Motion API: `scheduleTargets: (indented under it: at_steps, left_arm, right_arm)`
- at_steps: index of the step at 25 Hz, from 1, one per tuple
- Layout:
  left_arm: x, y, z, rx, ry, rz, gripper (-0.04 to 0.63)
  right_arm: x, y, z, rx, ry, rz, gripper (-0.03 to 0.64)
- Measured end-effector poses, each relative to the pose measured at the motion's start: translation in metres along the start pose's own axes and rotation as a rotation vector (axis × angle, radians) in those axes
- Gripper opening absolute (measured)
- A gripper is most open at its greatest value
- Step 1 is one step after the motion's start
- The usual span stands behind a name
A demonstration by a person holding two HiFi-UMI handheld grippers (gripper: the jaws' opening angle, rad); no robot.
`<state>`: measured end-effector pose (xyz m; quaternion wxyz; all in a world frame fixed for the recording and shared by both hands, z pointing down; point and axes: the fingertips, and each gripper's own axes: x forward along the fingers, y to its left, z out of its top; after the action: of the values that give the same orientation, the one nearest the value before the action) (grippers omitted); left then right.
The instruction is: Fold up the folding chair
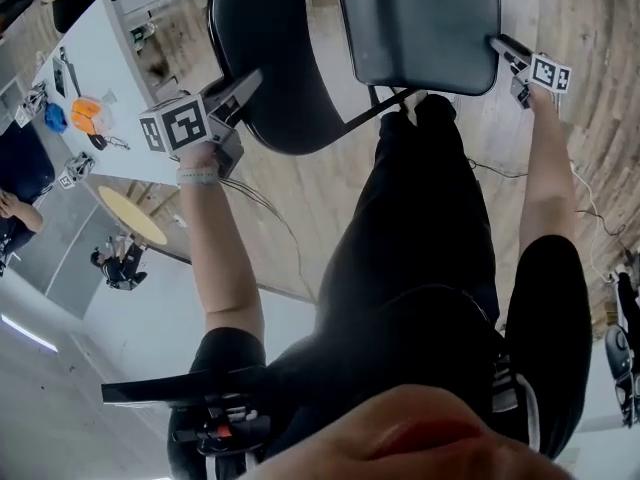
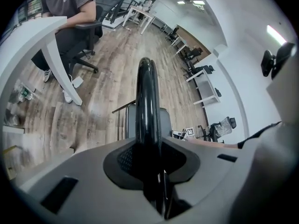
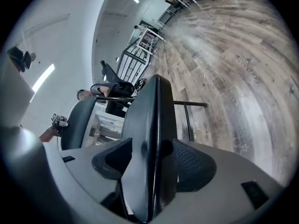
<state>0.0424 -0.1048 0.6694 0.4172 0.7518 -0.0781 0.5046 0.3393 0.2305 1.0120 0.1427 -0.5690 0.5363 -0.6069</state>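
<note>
The folding chair stands open in front of me. In the head view its rounded black backrest (image 1: 270, 58) is at the left and its dark square seat (image 1: 420, 23) at the right. My left gripper (image 1: 248, 86) bites the backrest's left rim; in the left gripper view the glossy black rim (image 2: 148, 106) runs up between the pads, which press on it (image 2: 152, 164). My right gripper (image 1: 497, 43) is at the seat's right edge. In the right gripper view the seat panel (image 3: 147, 125) stands edge-on between the jaws (image 3: 152, 164), with a dark gap beside the right pad.
A white table (image 1: 90, 68) with small tools stands to the left, and a round yellow table (image 1: 132, 215) is nearer. A person sits at a white desk (image 2: 70, 3). Cables (image 1: 590, 218) trail over the wood floor. My legs in black trousers (image 1: 420, 248) are right behind the chair.
</note>
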Motion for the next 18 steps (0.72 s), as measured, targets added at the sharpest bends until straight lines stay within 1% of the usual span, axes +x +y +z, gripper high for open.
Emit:
scheduleTargets:
  at_steps: [2,3,6,8,13,16,18]
  left_arm:
    - [0.0,0.001,-0.001,-0.005,0.013,0.011,0.08]
    - [0.001,0.0,-0.001,-0.006,0.018,0.013,0.078]
    - [0.001,-0.001,-0.002,-0.007,0.035,0.015,0.078]
    - [0.001,-0.001,-0.003,-0.011,0.038,0.019,0.078]
    - [0.002,0.0,-0.003,-0.01,0.047,0.039,0.078]
    - [0.002,0.0,-0.004,-0.009,0.055,0.05,0.078]
    - [0.0,0.001,-0.003,-0.01,0.054,0.057,0.078]
  right_arm:
    - [0.006,-0.007,-0.003,0.06,-0.007,0.037,0.258]
    - [0.004,-0.01,0.0,0.078,-0.016,0.04,0.258]
    - [-0.005,-0.02,0.008,0.1,-0.027,0.027,0.268]
    - [-0.001,-0.021,0.004,0.131,0.0,0.054,0.282]
    - [0.026,-0.009,0.002,0.183,0.074,0.189,0.314]
    - [0.044,0.014,0.008,0.199,0.083,0.34,0.316]
    - [0.055,0.018,0.008,0.189,0.096,0.359,0.314]
